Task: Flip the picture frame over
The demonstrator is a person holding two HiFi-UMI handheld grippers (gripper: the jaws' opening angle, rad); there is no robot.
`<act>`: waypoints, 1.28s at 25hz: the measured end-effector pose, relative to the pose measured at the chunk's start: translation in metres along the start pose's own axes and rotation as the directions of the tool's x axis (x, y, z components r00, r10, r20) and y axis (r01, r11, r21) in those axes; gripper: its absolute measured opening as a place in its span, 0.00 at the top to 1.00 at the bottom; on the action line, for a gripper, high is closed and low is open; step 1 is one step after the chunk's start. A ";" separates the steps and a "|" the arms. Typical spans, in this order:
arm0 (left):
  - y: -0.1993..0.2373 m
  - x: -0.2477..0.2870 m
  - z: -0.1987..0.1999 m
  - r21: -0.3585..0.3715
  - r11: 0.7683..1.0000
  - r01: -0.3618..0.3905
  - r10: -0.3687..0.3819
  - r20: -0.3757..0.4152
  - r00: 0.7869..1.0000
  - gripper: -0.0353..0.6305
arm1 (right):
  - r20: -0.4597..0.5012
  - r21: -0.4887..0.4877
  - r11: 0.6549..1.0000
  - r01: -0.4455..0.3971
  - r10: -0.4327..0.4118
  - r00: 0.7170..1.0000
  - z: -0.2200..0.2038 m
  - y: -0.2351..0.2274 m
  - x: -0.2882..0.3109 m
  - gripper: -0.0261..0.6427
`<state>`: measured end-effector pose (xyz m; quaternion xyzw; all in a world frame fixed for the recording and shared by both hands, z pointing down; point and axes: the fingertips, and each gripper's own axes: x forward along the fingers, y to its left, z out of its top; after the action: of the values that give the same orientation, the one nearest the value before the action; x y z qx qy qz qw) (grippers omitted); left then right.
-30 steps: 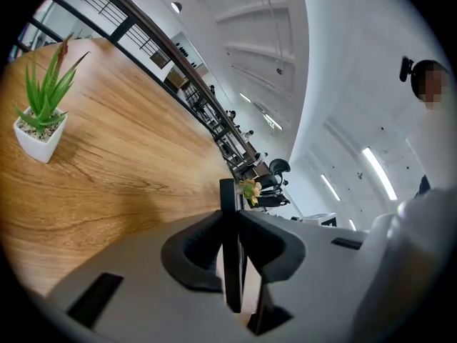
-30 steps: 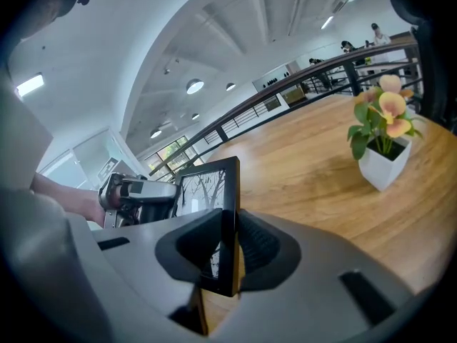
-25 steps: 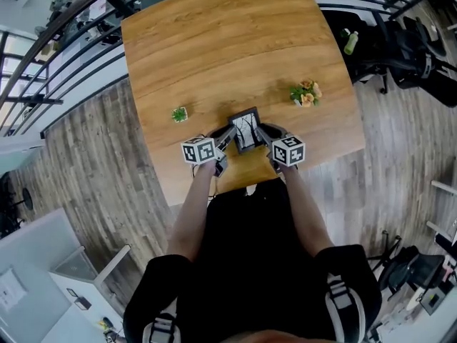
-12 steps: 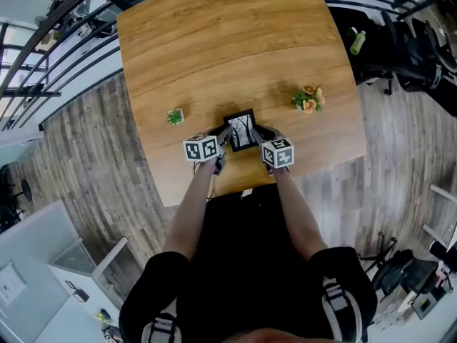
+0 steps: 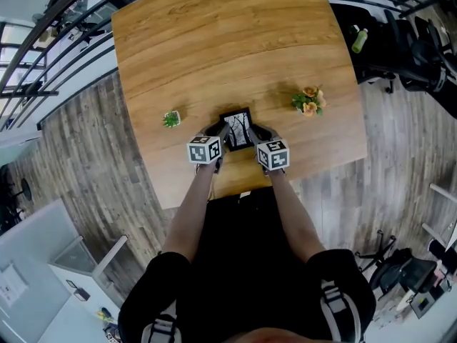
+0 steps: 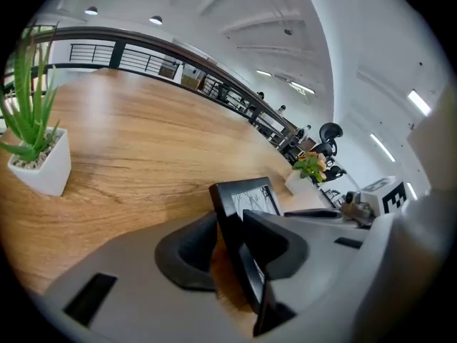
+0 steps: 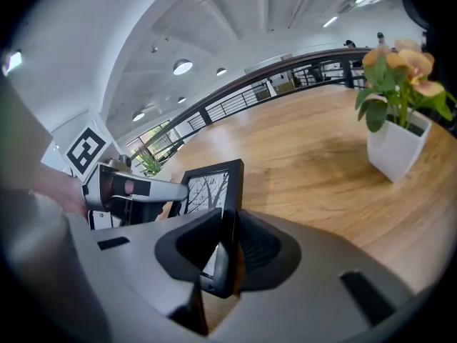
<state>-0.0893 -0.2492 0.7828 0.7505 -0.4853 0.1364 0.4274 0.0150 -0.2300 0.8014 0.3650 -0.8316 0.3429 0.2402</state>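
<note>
A: Whereabouts of the black rectangular picture frame with the bare-tree print (image 5: 238,128)?

B: Close to the 6 o'clock edge of the light wooden table (image 5: 214,34), tilted, print turned upward, caught between both tools. Impossible to tell whether resting on the wood.

A: Grips?

B: Right gripper (image 5: 258,133) pinching the frame's 3 o'clock edge, pads tight on the moulding. Left gripper (image 5: 216,132) just been spreading, with the 9 o'clock edge between the jaws but a gap beside 1 pad, so no real hold there.

A: Best way through this step?

B: Looks like a hand-over to 1 grip. Keep the right pinch firm and deep on the moulding, off the glass. Draw the left tool clear toward 9 o'clock before any turning. Lower slowly, bottom edge first, to avoid a slap.

A: Room to move?

B: Plenty toward 12 o'clock, all bare wood. Less toward 6 o'clock, with the table edge near, so tip away from the body. Small green plant in a white pot (image 5: 171,119) at 9 o'clock and orange flowers in a white pot (image 5: 308,99) at 2 o'clock, both apart from the frame and likely outside the swing.
</note>
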 end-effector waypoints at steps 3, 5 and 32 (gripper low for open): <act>0.000 0.003 0.000 0.057 0.997 -0.044 0.044 -0.005 0.999 0.76 | 0.003 0.006 1.000 0.004 -0.004 1.000 -0.001 -0.003 0.001 0.84; 0.002 0.005 0.000 0.110 0.991 -0.077 0.079 -0.012 0.997 0.75 | 0.005 0.005 1.000 0.013 -0.013 1.000 -0.001 -0.003 0.003 0.84; 0.012 0.012 -0.003 0.295 0.941 -0.169 0.178 -0.005 0.984 0.70 | 0.019 -0.017 0.999 0.038 -0.038 0.999 -0.003 0.003 0.014 0.69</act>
<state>-0.0933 -0.2561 0.7980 0.7576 -0.5172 0.2557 0.3053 0.0042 -0.2323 0.8109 0.3818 -0.8297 0.3274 0.2420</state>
